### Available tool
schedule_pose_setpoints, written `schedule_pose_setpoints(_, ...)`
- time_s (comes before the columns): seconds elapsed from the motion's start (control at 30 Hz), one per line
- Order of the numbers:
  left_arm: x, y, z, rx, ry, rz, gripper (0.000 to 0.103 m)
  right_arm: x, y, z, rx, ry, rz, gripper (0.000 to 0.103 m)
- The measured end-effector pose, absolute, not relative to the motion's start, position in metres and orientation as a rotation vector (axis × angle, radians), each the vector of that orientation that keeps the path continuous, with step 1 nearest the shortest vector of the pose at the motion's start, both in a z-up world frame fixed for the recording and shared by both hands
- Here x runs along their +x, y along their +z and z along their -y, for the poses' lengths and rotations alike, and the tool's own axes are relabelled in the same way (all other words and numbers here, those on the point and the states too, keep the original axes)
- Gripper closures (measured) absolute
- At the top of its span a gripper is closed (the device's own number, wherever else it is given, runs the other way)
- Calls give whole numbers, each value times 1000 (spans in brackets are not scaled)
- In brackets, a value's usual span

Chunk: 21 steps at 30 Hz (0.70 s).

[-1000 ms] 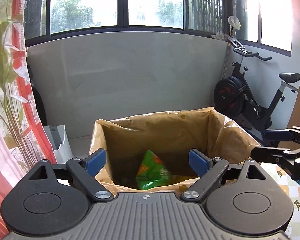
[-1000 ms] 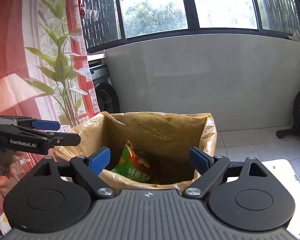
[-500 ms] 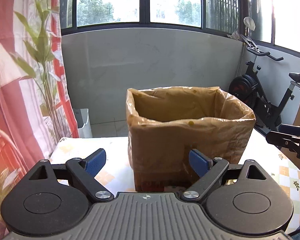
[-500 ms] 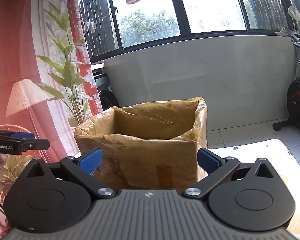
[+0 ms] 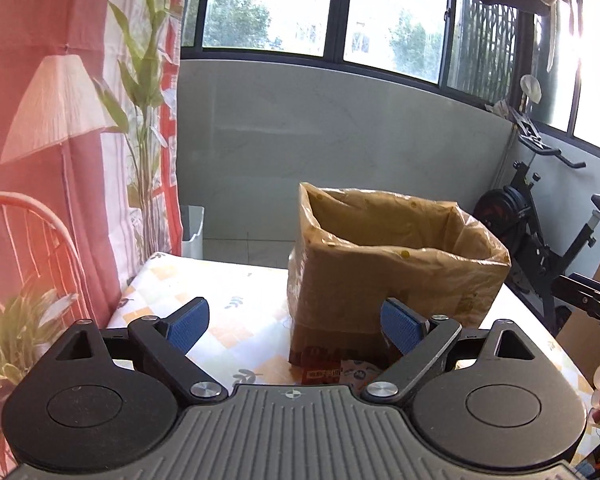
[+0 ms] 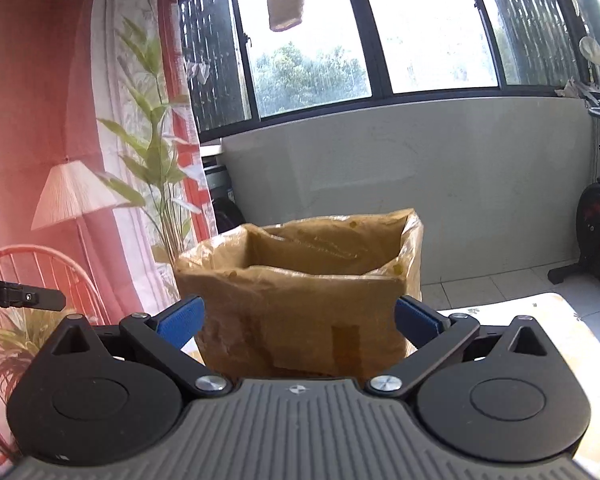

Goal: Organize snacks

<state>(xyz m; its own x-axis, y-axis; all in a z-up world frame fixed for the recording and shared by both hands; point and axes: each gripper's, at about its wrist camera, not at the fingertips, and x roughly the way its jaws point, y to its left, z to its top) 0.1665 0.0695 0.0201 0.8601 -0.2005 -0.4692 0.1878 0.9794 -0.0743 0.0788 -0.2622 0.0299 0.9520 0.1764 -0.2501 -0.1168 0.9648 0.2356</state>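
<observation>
Left wrist view. Item: lined cardboard box (image 5: 396,280), the snack container, seen at centre-right, standing upright on the worktop (image 5: 228,304); its brown plastic liner (image 5: 384,224) is folded loosely over the rim. The contents cannot be seen from this angle. A small printed packet (image 5: 324,372), probably a snack, is noted on the worktop touching the box's base at 6 o'clock.

Left hand-held gripper (image 5: 296,326): released, jaws spread, nothing between the pads; the box stands ahead at 1 o'clock. Right hand-held gripper (image 6: 298,322): released at full spread, nothing grasped, with the box (image 6: 300,300) framed between the pads but not touched. Its tip is also seen at 3 o'clock in the left view (image 5: 588,296).

Surroundings: curtain (image 5: 60,120) at 9 o'clock, exercise bike (image 5: 540,232) at 3 o'clock.

Risks, judged: the loose liner could be snagged by a pad and pulled off the rim. The light box could be shoved or tipped if nudged from one side. The low packet could be missed, being partly hidden by the gripper body.
</observation>
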Motion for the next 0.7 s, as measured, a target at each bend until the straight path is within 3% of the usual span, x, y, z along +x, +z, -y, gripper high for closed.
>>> schedule_pose_setpoints(0.13, 156, 20, -70, -34, -166, -470, 5, 73, 32, 265, 214, 142, -266, 0)
schedule_pose_setpoints(0.4, 153, -60, -63, -131, -151, -623, 11, 68, -13, 256, 225, 97, -326, 0)
schedule_pose_setpoints(0.6, 151, -87, -49, -83, -156, -683, 12, 69, -40, 243, 216, 150, -410, 0)
schedule_pose_setpoints(0.7, 153, -96, -43, -65, -174, -723, 20, 72, -44, 241, 217, 165, -437, 0)
